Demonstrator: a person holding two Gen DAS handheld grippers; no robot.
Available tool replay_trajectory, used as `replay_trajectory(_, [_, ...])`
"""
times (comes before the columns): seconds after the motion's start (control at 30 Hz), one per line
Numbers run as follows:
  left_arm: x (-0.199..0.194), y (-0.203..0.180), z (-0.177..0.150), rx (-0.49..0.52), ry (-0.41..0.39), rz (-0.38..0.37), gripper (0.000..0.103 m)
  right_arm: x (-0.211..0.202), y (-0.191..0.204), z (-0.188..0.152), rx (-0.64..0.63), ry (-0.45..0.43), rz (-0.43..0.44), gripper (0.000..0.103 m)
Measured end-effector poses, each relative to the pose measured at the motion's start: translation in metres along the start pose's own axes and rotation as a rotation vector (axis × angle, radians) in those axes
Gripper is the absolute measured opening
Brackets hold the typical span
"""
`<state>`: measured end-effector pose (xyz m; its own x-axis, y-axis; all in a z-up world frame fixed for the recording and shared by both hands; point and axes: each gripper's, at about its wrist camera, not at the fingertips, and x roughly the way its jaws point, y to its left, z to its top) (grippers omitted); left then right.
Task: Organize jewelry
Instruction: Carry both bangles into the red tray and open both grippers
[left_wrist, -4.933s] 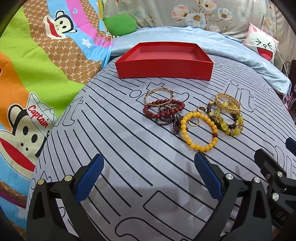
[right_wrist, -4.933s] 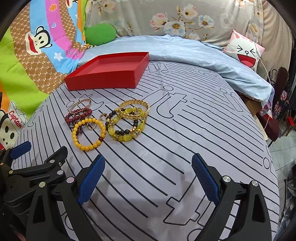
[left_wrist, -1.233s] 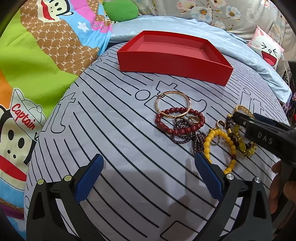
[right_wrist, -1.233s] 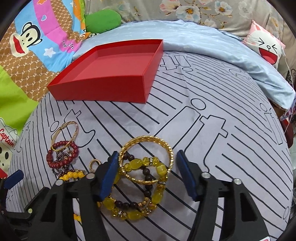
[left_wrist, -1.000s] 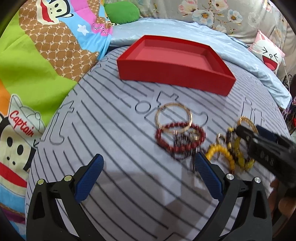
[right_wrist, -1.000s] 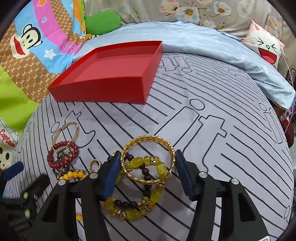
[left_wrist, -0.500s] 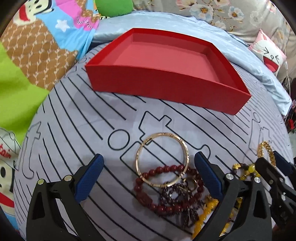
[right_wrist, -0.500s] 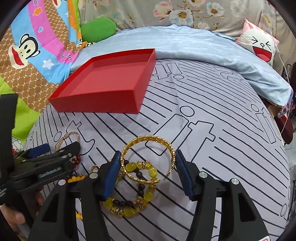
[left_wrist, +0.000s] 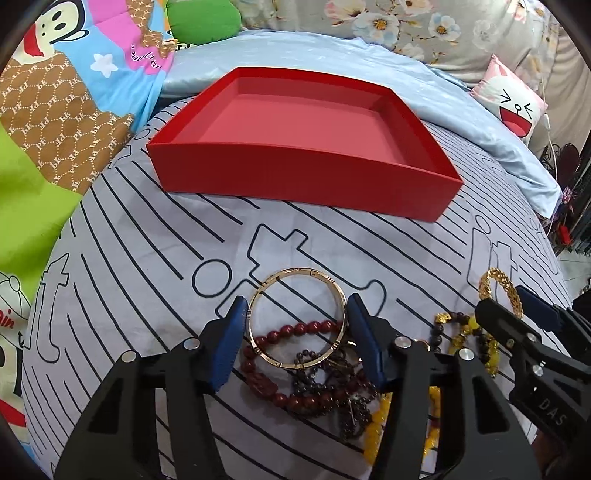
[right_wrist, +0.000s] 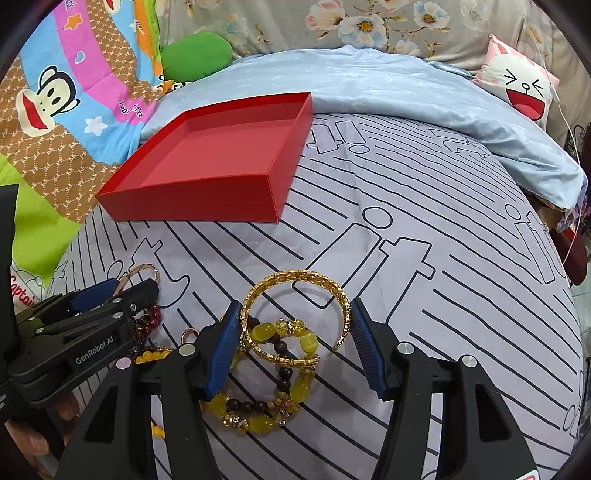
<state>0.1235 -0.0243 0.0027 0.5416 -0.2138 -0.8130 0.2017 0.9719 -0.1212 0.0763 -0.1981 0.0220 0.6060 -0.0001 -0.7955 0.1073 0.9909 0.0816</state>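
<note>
My left gripper (left_wrist: 293, 314) is shut on a thin gold bangle (left_wrist: 297, 277), its blue pads touching both sides of the ring. Dark red bead bracelets (left_wrist: 295, 391) lie under and behind it. My right gripper (right_wrist: 293, 317) is shut on a woven gold bangle (right_wrist: 299, 277), raised slightly over a yellow-and-brown bead bracelet (right_wrist: 258, 417). The empty red tray (left_wrist: 303, 173) stands beyond; it also shows in the right wrist view (right_wrist: 207, 199). Each gripper shows in the other's view: the right gripper (left_wrist: 517, 306) and the left gripper (right_wrist: 122, 288).
Everything lies on a grey bedspread with black lines (right_wrist: 424, 258). A light blue quilt (right_wrist: 406, 92) lies behind the tray. A cartoon monkey blanket (left_wrist: 55, 110) is on the left, a green cushion (right_wrist: 195, 55) at the back and a pink face pillow (right_wrist: 517, 88) at the far right.
My left gripper moved forward and closed from wide open onto the thin gold bangle. My right gripper stayed closed around the woven gold bangle and lifted it a little.
</note>
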Motion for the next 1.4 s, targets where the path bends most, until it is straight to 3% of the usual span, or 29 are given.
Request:
replay_trajectory(0.33, [-0.038,-0.004,0.013,0.016,-0.057,-0.007,0.053,-0.022,0.002,0.015,-0.019,-0.048,0.015,0.056])
replay_trajectory(0.47, [-0.055,-0.004,0.041,0.03,-0.109,-0.011,0.053,-0.031,0.01,0.048,-0.056,-0.099,0.034,0.056])
replay_trajectory(0.63, [-0.057,0.005,0.101,0.041,-0.174,-0.019,0.053,-0.024,0.022,0.104,-0.084,-0.139,0.076,0.056])
replay_trajectory(0.8, [-0.029,0.012,0.158,0.057,-0.183,0.0,0.053,0.009,0.033,0.162,-0.102,-0.134,0.115,0.056])
replay_trajectory(0.97, [0.021,0.02,0.203,0.052,-0.147,0.019,0.053,0.068,0.043,0.208,-0.096,-0.044,0.152,0.057])
replay_trajectory(1.17, [0.066,0.029,0.222,0.058,-0.1,0.042,0.053,0.129,0.045,0.234,-0.067,0.047,0.176,0.057])
replay_trajectory(1.4, [0.103,0.032,0.226,0.068,-0.045,0.031,0.053,0.163,0.045,0.241,-0.116,0.095,0.136,0.057])
